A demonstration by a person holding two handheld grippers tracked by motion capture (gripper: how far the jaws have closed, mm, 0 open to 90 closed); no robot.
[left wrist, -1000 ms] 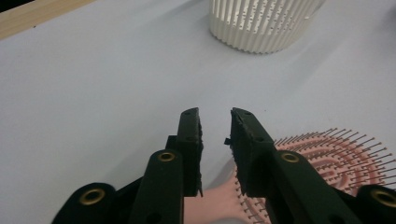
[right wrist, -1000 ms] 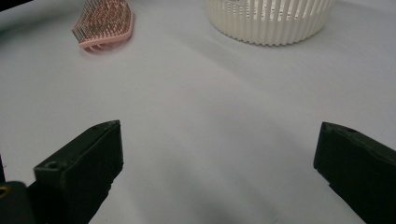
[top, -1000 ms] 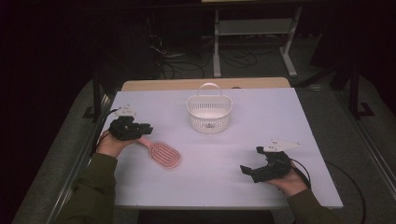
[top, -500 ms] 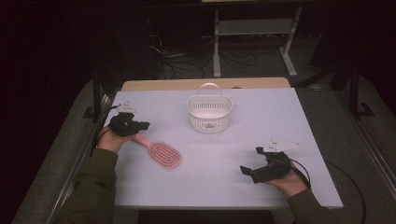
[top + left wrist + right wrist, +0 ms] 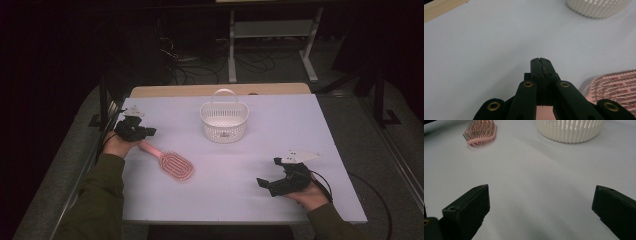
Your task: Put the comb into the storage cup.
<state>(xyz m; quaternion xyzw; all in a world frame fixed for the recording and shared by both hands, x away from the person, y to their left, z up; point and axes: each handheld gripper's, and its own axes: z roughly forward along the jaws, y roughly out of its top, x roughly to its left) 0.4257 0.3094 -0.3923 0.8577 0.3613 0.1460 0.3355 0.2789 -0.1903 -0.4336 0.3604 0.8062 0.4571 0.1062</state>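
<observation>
My left gripper [image 5: 136,131] is sitting at the left edge of the worktop [image 5: 280,125], in the left-centre of the high view. In the left gripper view its jaws are pressing flat against each other, with a strip of pink showing low down between the linkage arms. That pink is the handle of the hairbrush [image 5: 170,161], but I cannot tell from these pictures whether the jaws are actually pinching it or just lying over it. The brush is lying flat, its handle running up-left under the gripper and its oval bristle head pointing down-right toward the middle of the frame. The head [image 5: 616,86] is peeking in at the lower right of the left gripper view, bristles up.

My right gripper [image 5: 272,180] is resting at the lower right of the high view, pointing left across the worktop, well apart from everything. In the right gripper view its jaws are standing wide apart at the bottom corners, with nothing but bare pale surface between them.

Farther out, the white slatted basket [image 5: 223,121] is standing upright near the upper centre of the high view, handle raised, between the two grippers and beyond them. I am seeing its ribbed wall [image 5: 570,130] at the top of the right gripper view, with the brush [image 5: 480,131] at upper left.
</observation>
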